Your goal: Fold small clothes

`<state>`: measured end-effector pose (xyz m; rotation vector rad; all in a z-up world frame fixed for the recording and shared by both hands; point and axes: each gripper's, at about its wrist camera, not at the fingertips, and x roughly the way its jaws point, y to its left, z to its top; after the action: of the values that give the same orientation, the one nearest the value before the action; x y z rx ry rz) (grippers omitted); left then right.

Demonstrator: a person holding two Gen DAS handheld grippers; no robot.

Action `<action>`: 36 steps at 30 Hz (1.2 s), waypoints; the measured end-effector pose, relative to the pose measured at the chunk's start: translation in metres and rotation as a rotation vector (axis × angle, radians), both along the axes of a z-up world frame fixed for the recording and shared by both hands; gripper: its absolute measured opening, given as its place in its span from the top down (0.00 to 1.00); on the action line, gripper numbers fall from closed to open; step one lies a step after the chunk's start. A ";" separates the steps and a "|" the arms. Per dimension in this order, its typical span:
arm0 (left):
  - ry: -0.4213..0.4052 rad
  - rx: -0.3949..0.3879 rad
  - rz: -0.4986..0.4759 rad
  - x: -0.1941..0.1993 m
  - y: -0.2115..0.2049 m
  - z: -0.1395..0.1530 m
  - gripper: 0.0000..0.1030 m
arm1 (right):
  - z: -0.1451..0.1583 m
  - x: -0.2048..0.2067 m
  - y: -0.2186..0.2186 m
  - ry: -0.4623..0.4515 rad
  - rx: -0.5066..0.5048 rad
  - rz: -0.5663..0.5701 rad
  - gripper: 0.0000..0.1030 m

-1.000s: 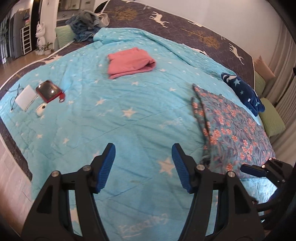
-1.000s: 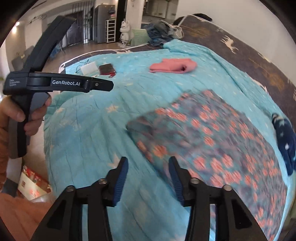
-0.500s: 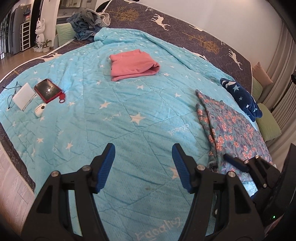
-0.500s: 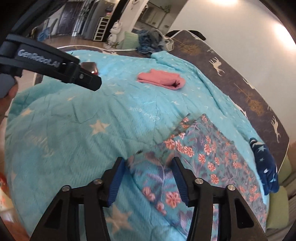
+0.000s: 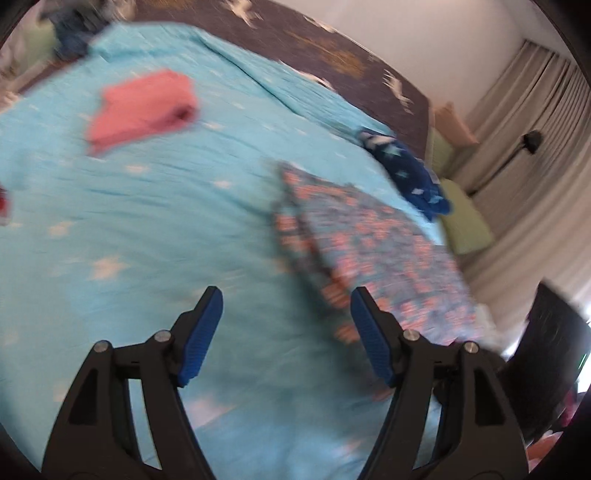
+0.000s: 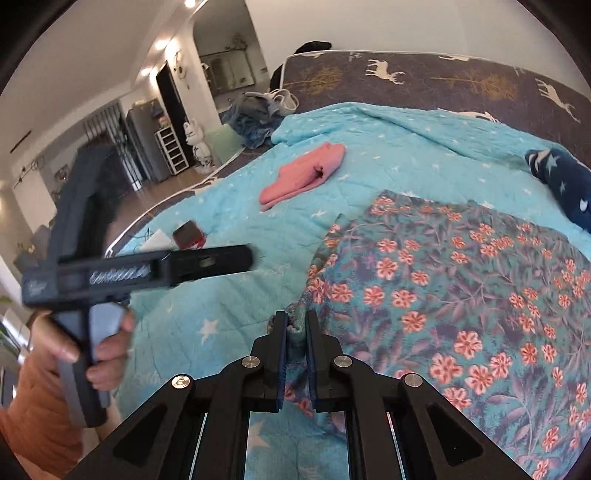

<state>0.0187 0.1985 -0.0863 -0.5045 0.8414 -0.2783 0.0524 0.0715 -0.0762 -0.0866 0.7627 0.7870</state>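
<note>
White walls (image 6: 406, 22), beige curtains (image 5: 524, 122), wood floor (image 6: 162, 192), and perhaps a fridge (image 6: 142, 138) beyond.

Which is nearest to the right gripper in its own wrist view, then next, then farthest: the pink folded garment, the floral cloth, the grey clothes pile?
1. floral cloth, pinched in the right gripper.
2. pink folded garment, mid-bed, up left.
3. grey clothes pile, at the bed's far corner.

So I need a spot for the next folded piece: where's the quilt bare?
Bare quilt lies between the pink folded garment and the floral garment, and beside the floral garment's left edge. Crowded: the phone corner and the navy star garment side.
</note>
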 end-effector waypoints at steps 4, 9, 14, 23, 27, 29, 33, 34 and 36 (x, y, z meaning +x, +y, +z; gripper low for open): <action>0.100 -0.179 -0.059 0.048 -0.009 -0.015 0.25 | -0.003 0.000 0.001 0.001 -0.002 0.005 0.92; 0.173 -0.249 -0.091 0.095 -0.017 -0.032 0.61 | 0.001 -0.002 -0.002 -0.010 0.008 0.010 0.92; 0.179 -0.247 -0.070 0.117 -0.025 -0.024 0.93 | 0.004 0.000 -0.015 0.001 0.044 -0.004 0.92; 0.076 -0.128 -0.113 0.117 -0.062 0.028 0.93 | 0.023 0.000 -0.053 0.006 0.153 -0.039 0.92; 0.048 -0.100 -0.144 0.118 -0.089 0.046 0.93 | 0.032 -0.004 -0.078 -0.005 0.203 -0.068 0.92; 0.036 -0.080 -0.166 0.121 -0.107 0.055 0.93 | 0.034 -0.003 -0.094 0.000 0.232 -0.085 0.92; 0.030 -0.043 -0.210 0.131 -0.150 0.067 0.93 | 0.040 -0.002 -0.133 -0.014 0.285 -0.149 0.92; 0.027 -0.034 -0.227 0.134 -0.164 0.071 0.93 | 0.041 -0.002 -0.142 -0.015 0.297 -0.163 0.92; 0.020 -0.012 -0.258 0.139 -0.189 0.076 0.93 | 0.044 -0.003 -0.167 -0.016 0.333 -0.201 0.92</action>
<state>0.1582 0.0095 -0.0108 -0.4104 0.9261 -0.5162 0.0495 -0.0954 -0.0321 0.2786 0.6063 0.7110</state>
